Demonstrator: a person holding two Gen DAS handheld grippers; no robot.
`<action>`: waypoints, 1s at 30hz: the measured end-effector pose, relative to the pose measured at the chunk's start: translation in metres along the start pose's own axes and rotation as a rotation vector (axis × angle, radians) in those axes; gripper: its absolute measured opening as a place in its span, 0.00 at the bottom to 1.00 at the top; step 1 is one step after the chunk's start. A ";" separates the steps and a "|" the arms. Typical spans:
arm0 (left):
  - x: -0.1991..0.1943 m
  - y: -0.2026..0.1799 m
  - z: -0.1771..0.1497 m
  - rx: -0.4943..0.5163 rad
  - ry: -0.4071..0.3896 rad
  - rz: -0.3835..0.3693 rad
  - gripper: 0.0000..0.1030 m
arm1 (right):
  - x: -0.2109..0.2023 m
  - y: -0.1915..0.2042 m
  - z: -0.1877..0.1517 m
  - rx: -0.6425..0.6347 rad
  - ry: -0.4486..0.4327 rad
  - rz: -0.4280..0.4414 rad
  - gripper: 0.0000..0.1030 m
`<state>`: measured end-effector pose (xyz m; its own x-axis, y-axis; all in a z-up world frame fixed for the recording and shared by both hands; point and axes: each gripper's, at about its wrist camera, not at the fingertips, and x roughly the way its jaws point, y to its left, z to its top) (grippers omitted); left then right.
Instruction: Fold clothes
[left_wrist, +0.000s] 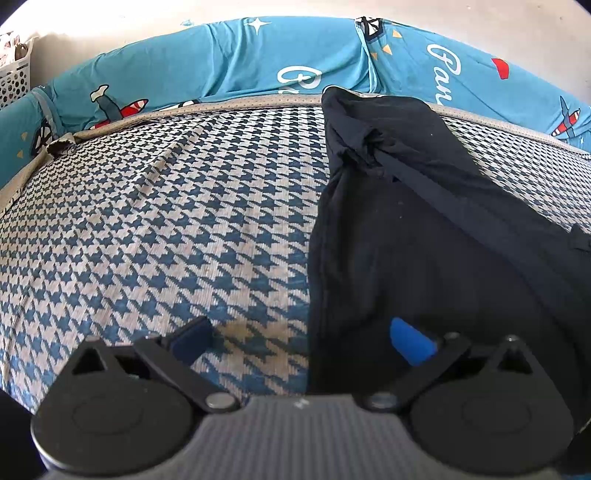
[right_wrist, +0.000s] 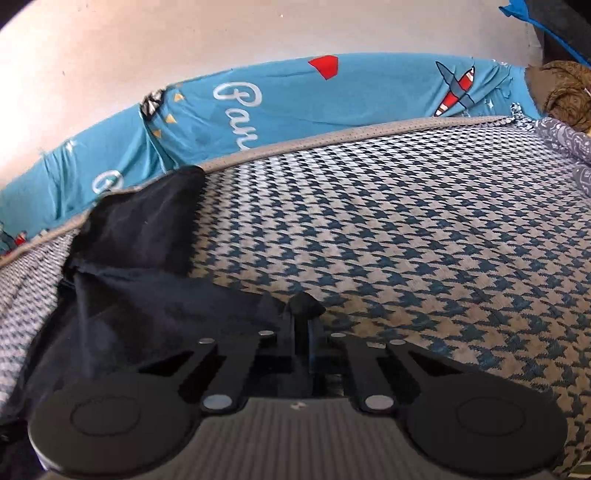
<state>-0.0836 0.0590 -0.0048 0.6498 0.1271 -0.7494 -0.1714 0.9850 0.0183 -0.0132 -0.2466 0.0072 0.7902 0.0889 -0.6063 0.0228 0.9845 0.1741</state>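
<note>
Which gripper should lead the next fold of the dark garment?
Right. The right gripper is already shut on a corner of the dark garment; the left gripper is open, straddling its edge, gripping nothing.

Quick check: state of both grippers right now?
Left gripper: open, holding nothing.
Right gripper: closed on the dark garment's edge.

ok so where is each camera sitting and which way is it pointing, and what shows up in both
Left wrist: on the left gripper, low over the houndstooth bed cover, facing the blue printed sheet; jaws open, straddling the edge of the dark garment.
Right wrist: on the right gripper, facing the same way; jaws shut on a pinch of the dark garment.
Shared: garment, bed cover, printed sheet, wall.
</note>
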 end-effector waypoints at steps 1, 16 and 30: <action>0.000 0.000 0.000 0.000 0.000 0.000 1.00 | -0.005 0.001 0.001 0.013 -0.008 0.018 0.08; -0.024 0.018 0.006 -0.103 -0.089 -0.008 1.00 | -0.073 0.079 -0.019 -0.052 0.029 0.512 0.08; -0.067 0.070 0.009 -0.345 -0.239 -0.018 1.00 | -0.091 0.186 -0.095 -0.447 0.145 0.688 0.08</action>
<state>-0.1330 0.1204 0.0526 0.8016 0.1737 -0.5721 -0.3703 0.8955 -0.2469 -0.1388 -0.0573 0.0213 0.4518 0.6809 -0.5764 -0.7056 0.6681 0.2361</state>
